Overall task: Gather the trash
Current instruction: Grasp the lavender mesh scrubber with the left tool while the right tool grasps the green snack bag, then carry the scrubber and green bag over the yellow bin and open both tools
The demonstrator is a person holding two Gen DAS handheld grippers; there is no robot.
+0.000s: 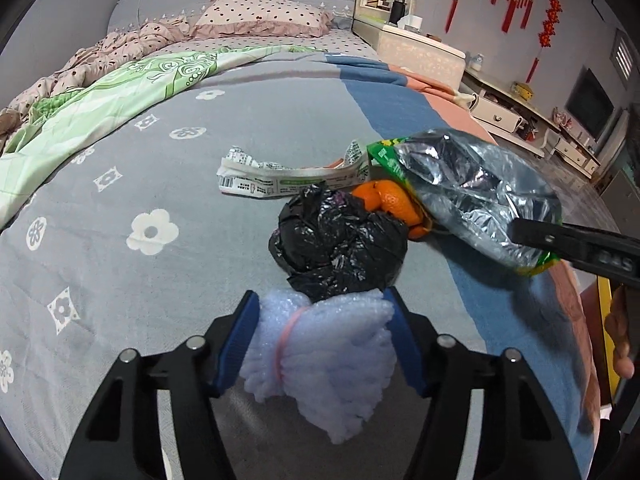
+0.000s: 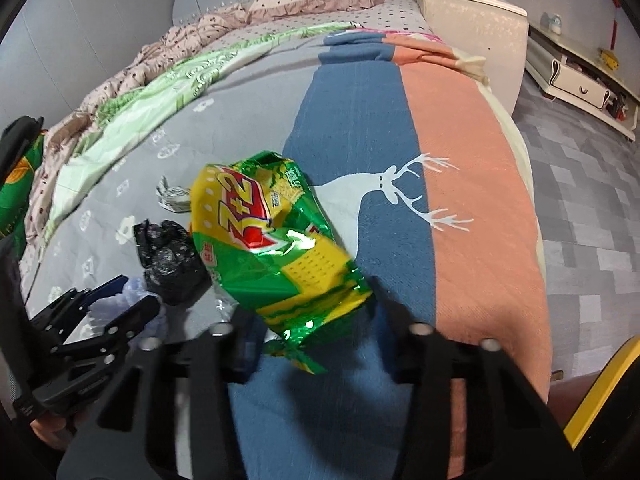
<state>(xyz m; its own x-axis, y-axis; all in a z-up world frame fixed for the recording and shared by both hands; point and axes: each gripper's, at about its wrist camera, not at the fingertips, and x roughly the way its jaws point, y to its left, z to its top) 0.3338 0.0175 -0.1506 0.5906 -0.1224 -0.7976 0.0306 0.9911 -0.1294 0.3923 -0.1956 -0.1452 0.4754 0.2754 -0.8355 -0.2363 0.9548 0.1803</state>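
Note:
A white foam wad (image 1: 320,348) tied with a pink band lies on the grey bedspread (image 1: 160,184), and my left gripper (image 1: 324,304) is shut on it, blue pads pressing both sides. Just beyond it sit a crumpled black plastic bag (image 1: 340,240), orange peel (image 1: 388,200) and a torn printed paper carton (image 1: 288,180). My right gripper (image 2: 316,320) is shut on the lower end of a green and yellow snack bag (image 2: 272,240), which is lifted above the bed. In the left wrist view, that bag's silver inside (image 1: 472,192) shows beside the peel.
A green patterned quilt (image 1: 100,92) and a dotted pillow (image 1: 260,14) lie farther up the bed. A blue and pink blanket (image 2: 460,200) covers the right edge. A white cabinet (image 2: 472,12) and low TV bench (image 2: 580,84) stand beyond. A yellow edge (image 2: 600,392) shows bottom right.

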